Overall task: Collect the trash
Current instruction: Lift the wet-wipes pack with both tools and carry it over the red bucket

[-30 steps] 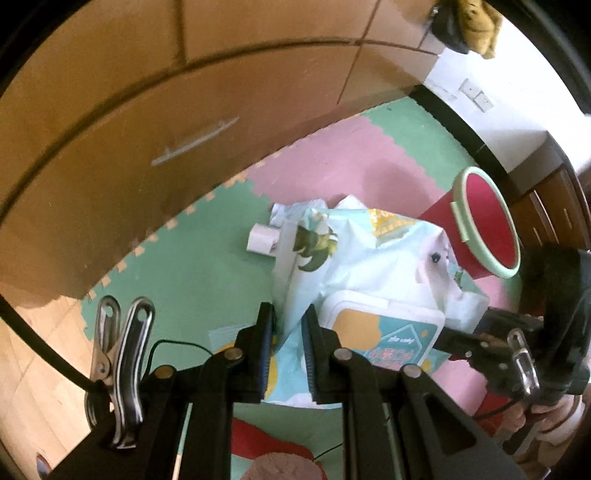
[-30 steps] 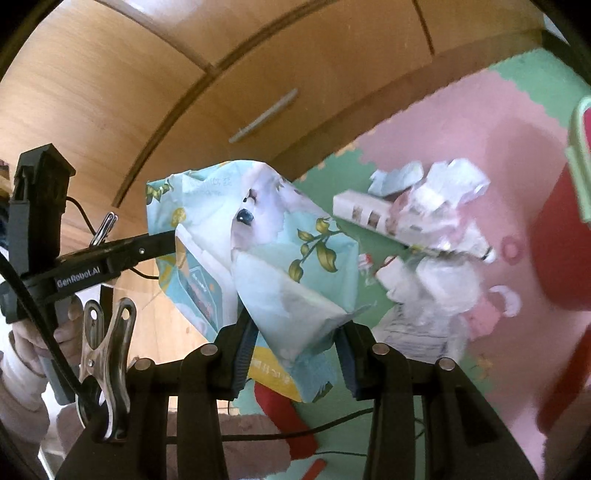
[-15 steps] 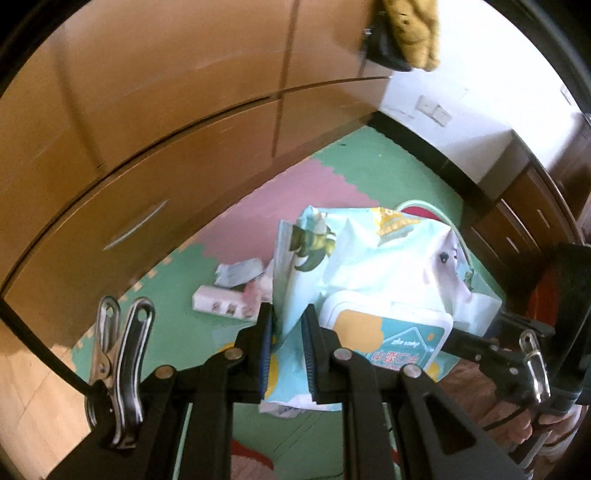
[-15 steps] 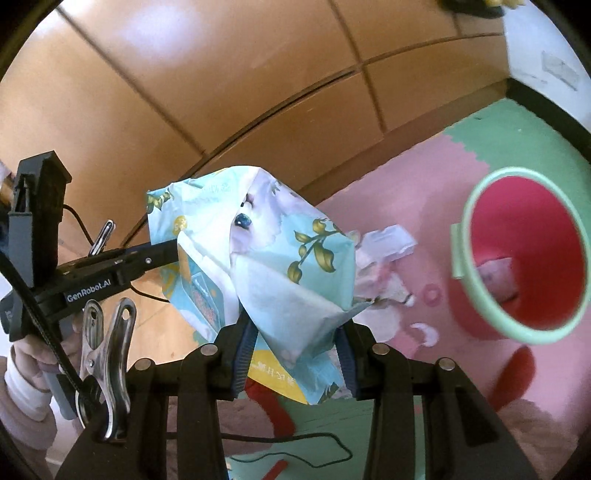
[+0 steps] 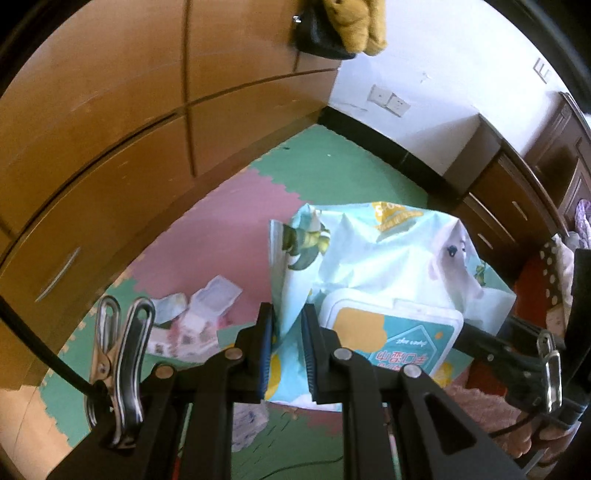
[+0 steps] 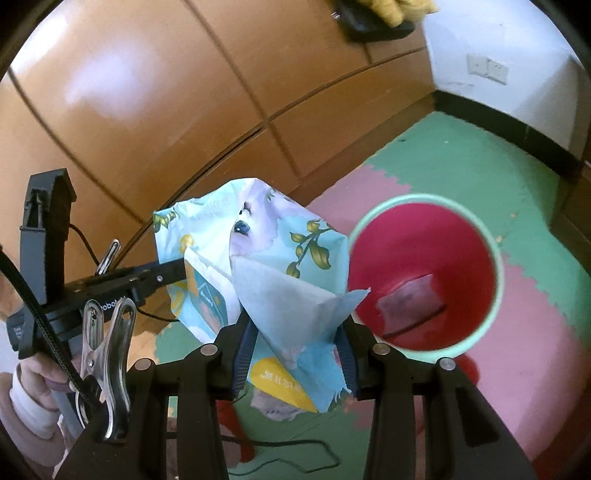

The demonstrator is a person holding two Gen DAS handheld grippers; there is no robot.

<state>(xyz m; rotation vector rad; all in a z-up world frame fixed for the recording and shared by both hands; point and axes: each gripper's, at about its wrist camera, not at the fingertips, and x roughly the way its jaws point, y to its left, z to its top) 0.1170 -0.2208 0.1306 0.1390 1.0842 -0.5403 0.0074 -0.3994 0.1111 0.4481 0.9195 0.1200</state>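
A crumpled light-blue wet-wipe pack (image 5: 376, 266) with a white flip lid hangs in the air, held from both sides. My left gripper (image 5: 289, 321) is shut on one thin edge of it. My right gripper (image 6: 295, 332) is shut on a folded corner of the same pack (image 6: 280, 266), and shows in the left wrist view at the right (image 5: 517, 354). In the right wrist view a red bin (image 6: 424, 273) with a pale green rim stands on the mat just right of the pack, a scrap lying at its bottom. More wrappers (image 5: 195, 321) lie on the floor mat.
Wooden wardrobe doors (image 5: 110, 129) rise behind the green and pink foam mat (image 5: 332, 166). A dark wooden drawer unit (image 5: 524, 206) stands at the right by a white wall with sockets. A bag and a yellow cloth (image 5: 343, 29) hang from the wardrobe. A hand (image 6: 33, 376) grips the left tool.
Both grippers have lifted the pack and carried it from above the floor litter toward the red bin, which now sits large beside the pack in the right wrist view.
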